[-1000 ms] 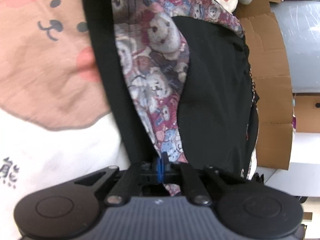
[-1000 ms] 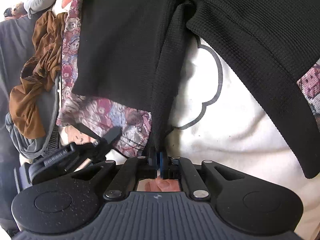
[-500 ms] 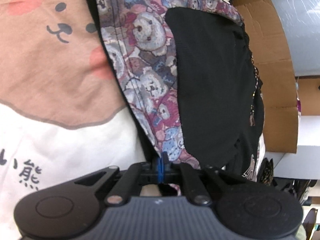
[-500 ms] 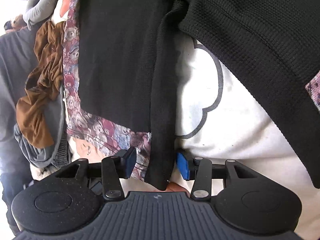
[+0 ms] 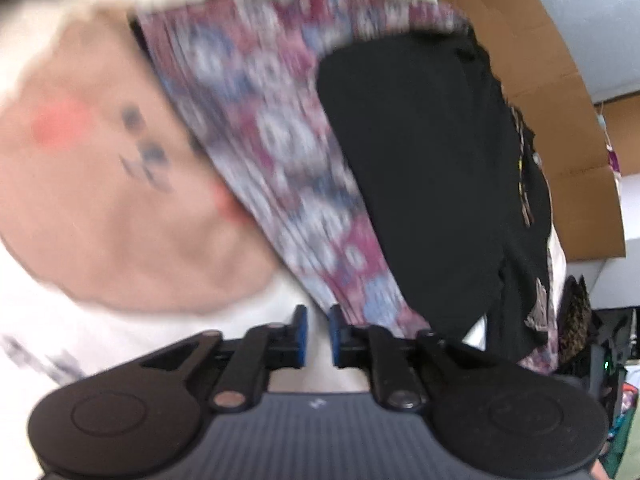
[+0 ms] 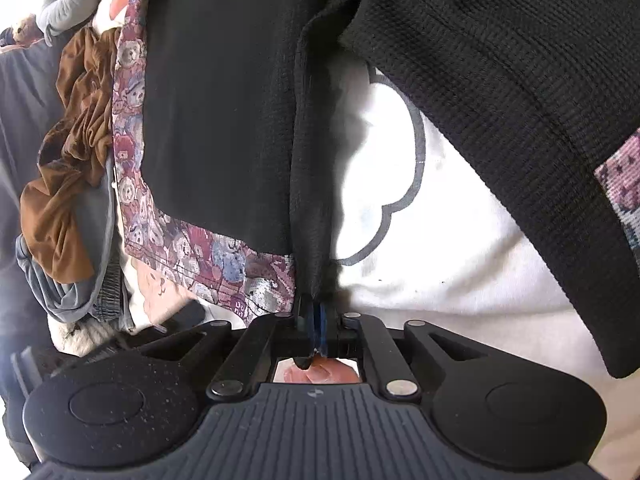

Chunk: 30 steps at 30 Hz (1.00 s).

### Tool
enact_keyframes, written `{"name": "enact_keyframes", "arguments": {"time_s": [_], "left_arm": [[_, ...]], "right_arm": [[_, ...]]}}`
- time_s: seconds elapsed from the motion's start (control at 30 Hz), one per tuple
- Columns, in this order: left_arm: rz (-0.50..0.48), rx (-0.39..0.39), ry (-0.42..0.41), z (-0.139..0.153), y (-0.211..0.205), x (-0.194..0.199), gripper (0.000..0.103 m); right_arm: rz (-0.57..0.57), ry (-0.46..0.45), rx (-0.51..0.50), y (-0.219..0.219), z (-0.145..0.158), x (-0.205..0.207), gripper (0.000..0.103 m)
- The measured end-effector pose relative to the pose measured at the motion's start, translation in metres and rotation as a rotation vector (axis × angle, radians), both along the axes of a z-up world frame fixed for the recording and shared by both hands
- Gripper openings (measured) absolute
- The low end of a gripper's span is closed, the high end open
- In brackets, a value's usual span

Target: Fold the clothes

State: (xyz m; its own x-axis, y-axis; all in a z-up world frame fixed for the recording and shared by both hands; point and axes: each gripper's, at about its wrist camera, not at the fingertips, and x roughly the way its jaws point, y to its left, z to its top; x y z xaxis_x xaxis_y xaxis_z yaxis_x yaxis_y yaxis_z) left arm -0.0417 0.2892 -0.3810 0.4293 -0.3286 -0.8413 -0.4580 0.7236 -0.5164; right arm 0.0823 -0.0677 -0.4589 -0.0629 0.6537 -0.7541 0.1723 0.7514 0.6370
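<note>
A black waffle-knit garment [image 6: 224,120] with a teddy-bear print hem [image 6: 200,248] lies spread on a white blanket. My right gripper [image 6: 316,320] is shut on a narrow fold of the garment's black cloth, which runs straight up from the pads. One black sleeve [image 6: 500,100] crosses the right side of that view. In the blurred left wrist view, the bear-print panel [image 5: 280,140] and black body [image 5: 432,160] lie ahead. My left gripper [image 5: 317,334] has its jaws opening, a small gap between the blue pads [image 5: 301,332], and only white blanket shows between them.
The blanket carries a pink bear face [image 5: 100,200] and a grey cloud outline [image 6: 400,180]. A heap of brown clothing [image 6: 72,140] and a grey garment [image 6: 80,280] lie left of the black garment. Cardboard [image 5: 560,100] stands beyond the bed's right edge.
My left gripper let go of the bear-print edge and pulled up and away, blurring the view. My right gripper opened around the black fold, then shut on it again.
</note>
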Motion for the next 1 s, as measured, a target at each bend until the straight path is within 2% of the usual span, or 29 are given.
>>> {"name": "enact_keyframes", "arguments": {"time_s": [0.07, 0.17, 0.23, 0.37, 0.53, 0.6, 0.63, 0.7, 0.73, 0.77, 0.8, 0.87, 1.0], "left_arm": [[0.018, 0.052, -0.02, 0.01, 0.019, 0.001, 0.032], [0.046, 0.149, -0.042, 0.02, 0.056, 0.022, 0.038], [0.035, 0.229, -0.061, 0.028, 0.069, 0.037, 0.039], [0.043, 0.323, -0.107, 0.039, 0.093, 0.064, 0.053], [-0.029, 0.402, -0.112, 0.03, 0.11, 0.083, 0.055], [-0.056, 0.41, -0.106, 0.021, 0.112, 0.09, 0.055], [-0.069, 0.414, -0.105, 0.015, 0.111, 0.095, 0.055], [-0.104, 0.417, -0.106, 0.007, 0.109, 0.101, 0.05], [-0.123, 0.421, -0.103, 0.003, 0.107, 0.103, 0.041], [-0.139, 0.432, -0.093, 0.0, 0.105, 0.104, 0.021], [-0.153, 0.443, -0.082, -0.002, 0.104, 0.105, 0.013], [-0.171, 0.461, -0.086, 0.003, 0.101, 0.103, 0.009], [-0.177, 0.492, -0.098, 0.018, 0.103, 0.096, 0.008]], "right_arm": [[-0.008, 0.007, 0.011, -0.001, 0.0, 0.0, 0.003], [-0.012, 0.005, 0.013, 0.0, 0.002, 0.0, 0.01], [-0.012, 0.004, 0.013, 0.001, 0.002, 0.001, 0.011], [-0.004, 0.003, 0.011, 0.006, 0.001, 0.001, 0.013], [0.012, 0.005, 0.014, 0.009, -0.001, 0.002, 0.012], [0.037, 0.007, 0.01, 0.011, 0.001, 0.002, 0.001], [0.049, 0.007, 0.008, 0.012, 0.001, 0.002, 0.0], [0.063, 0.004, 0.007, 0.013, 0.004, 0.003, 0.0], [0.068, 0.003, 0.006, 0.013, 0.005, 0.004, 0.0], [0.072, 0.001, 0.005, 0.013, 0.007, 0.004, 0.0], [0.076, 0.001, 0.004, 0.013, 0.008, 0.004, 0.0], [0.081, -0.001, 0.002, 0.013, 0.009, 0.003, 0.0], [0.086, 0.001, 0.016, 0.015, 0.013, 0.0, 0.0]]}}
